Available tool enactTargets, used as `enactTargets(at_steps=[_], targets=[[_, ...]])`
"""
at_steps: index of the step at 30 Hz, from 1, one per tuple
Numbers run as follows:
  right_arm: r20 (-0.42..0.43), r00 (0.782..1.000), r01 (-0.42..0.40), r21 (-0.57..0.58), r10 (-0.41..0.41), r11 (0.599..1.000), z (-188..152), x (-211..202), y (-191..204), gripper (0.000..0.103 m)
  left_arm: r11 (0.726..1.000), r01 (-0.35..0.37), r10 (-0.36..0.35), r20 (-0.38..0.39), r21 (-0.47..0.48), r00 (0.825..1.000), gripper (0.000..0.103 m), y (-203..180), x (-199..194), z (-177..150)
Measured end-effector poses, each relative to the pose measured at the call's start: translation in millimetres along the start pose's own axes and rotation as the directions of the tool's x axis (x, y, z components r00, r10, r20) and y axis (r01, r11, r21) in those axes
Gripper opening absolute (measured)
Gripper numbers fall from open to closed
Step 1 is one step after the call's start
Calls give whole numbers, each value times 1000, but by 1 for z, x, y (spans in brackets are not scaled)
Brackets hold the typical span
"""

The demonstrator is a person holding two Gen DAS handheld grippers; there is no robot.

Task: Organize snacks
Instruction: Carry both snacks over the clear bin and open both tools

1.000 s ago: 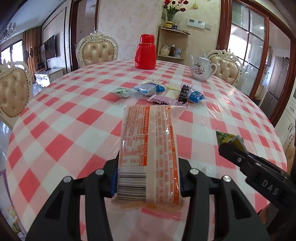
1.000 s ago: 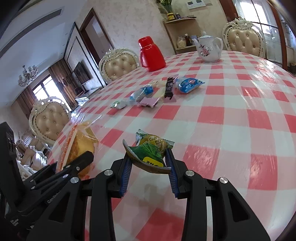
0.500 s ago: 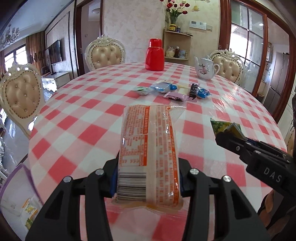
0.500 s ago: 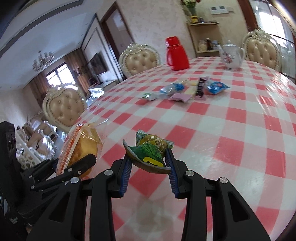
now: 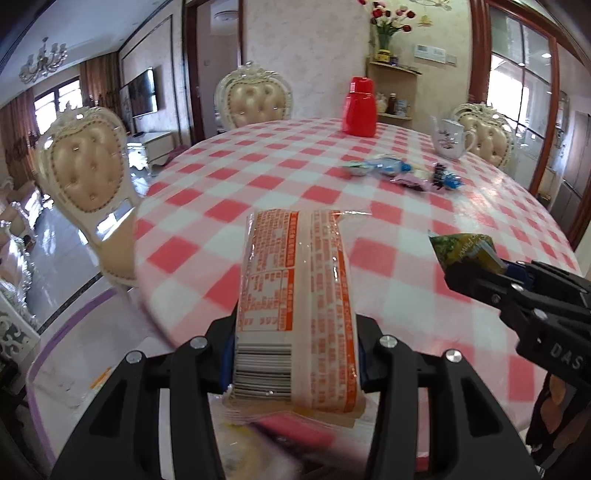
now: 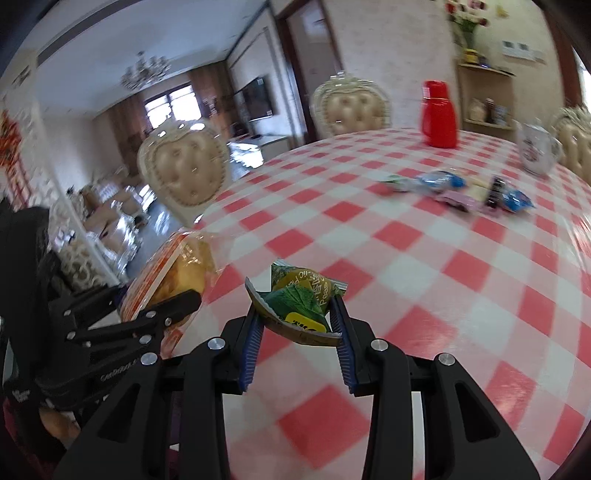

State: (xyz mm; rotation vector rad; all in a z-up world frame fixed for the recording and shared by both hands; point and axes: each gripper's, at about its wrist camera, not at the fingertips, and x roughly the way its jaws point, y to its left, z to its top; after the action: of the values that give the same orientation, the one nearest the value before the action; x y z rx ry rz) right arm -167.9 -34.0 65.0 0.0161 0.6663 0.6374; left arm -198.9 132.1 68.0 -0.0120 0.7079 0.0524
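Where print can be read, the green packet carries the word "Peas" on its yellow oval, and the right gripper shows "DAS" on its side in the left view. The left gripper bears small white lettering in the right view, too blurred to read. Its long orange-and-white pack has a barcode at the near end and dense orange print that cannot be made out.

Both claws are closed on snacks: the left one clamps the long pack by its near end, the far end sticking out over the table; the right one pinches the green packet between its blue pads. Both snacks hang above the near edge of the table, just beside each other.

A red-and-white check cloth covers the round table. Far across it lies a cluster of small wrapped snacks in blue, pink and black. Behind them stand a red flask and a white flowered teapot. Cream tufted chairs ring the table. A corner shelf holds jars, with a vase of red flowers on top. Beyond the doorway are a wall television, curtains and a chandelier.
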Motion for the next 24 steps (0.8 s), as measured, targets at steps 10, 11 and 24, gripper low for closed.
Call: enactTargets(at_steps=[10,11,24], targets=[[-82,992,-110,-173,97,979,-13,25,81,37,998,-53,55,-52,35,997,47,59,-10,-1],[-92,989,-129,-186,113,974,-15,27,89,37,996,-75,77,-54,52,996,47,64,-12,-2],[-241,932,-342,-344,270,874,-48,48,168,39,978,-199,208,-228,63,951,48,145,4,-45]])
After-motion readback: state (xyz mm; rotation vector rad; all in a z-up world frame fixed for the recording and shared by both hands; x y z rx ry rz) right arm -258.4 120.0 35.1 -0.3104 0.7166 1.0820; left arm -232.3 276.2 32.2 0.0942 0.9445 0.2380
